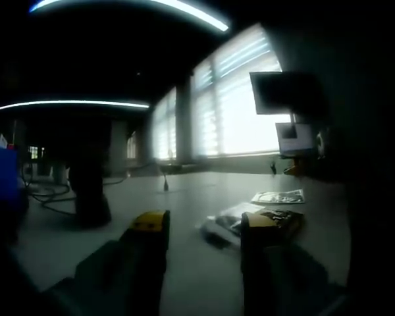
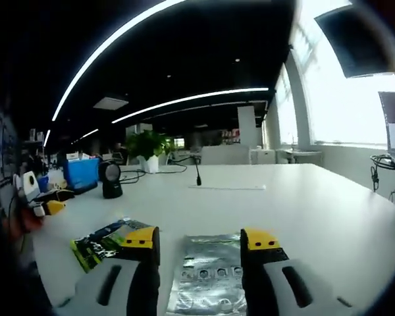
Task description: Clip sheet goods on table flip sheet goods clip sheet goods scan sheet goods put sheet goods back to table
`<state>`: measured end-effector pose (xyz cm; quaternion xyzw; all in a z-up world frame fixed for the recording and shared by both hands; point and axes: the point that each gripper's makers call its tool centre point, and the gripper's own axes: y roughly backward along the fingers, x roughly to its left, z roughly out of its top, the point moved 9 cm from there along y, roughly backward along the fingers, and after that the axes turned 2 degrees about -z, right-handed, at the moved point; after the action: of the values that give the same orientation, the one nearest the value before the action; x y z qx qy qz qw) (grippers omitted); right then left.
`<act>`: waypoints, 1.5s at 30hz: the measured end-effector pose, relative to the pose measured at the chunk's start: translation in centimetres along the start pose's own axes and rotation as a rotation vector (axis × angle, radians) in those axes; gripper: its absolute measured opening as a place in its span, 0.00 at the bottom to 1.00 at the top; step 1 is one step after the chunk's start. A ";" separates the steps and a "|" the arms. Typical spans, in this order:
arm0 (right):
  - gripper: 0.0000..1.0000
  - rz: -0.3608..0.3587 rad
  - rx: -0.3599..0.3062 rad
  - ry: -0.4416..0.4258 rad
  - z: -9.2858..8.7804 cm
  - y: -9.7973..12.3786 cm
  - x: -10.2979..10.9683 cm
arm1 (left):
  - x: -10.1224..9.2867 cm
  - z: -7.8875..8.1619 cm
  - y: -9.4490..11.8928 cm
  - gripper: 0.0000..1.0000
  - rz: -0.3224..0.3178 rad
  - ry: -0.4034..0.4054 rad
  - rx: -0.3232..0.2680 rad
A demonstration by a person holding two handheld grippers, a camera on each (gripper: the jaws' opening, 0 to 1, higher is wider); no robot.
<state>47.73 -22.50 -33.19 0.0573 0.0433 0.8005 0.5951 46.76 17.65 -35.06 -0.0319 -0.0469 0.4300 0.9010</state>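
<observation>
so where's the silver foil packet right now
In the right gripper view, the silver foil packet lies flat on the white table, between the right gripper jaws, with a green packet beside it.

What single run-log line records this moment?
stage: pre-clip | right gripper: open over silver sheet | left gripper: open | table: green packet

A foil sheet packet [image 2: 207, 276] lies on the table [image 2: 303, 204] between the right gripper's [image 2: 201, 247] jaws. A printed packet [image 2: 105, 240] lies just left of it. A plant [image 2: 147, 148] stands far behind.
</observation>
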 end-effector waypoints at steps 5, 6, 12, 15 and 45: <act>0.46 0.040 0.063 0.039 -0.5 0.0 -0.8 | 0.0 0.0 0.0 0.36 0.000 0.005 -0.005; 0.46 0.046 0.067 0.044 -0.4 0.1 -0.9 | 0.0 0.0 0.0 0.36 0.000 0.006 -0.005; 0.47 0.144 0.135 0.121 -0.5 0.0 -0.8 | 0.0 0.0 0.0 0.36 -0.002 0.004 -0.003; 0.47 0.219 0.158 0.144 -0.8 -0.2 -0.7 | 0.0 0.0 0.0 0.36 -0.002 0.004 -0.003; 0.55 0.282 0.324 0.146 -4.3 -2.7 -4.6 | 0.1 -0.1 -0.1 0.36 0.000 -0.008 0.008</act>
<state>51.03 -26.16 -38.04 0.0997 0.2058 0.8604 0.4555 46.88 17.66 -35.15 -0.0267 -0.0490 0.4302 0.9010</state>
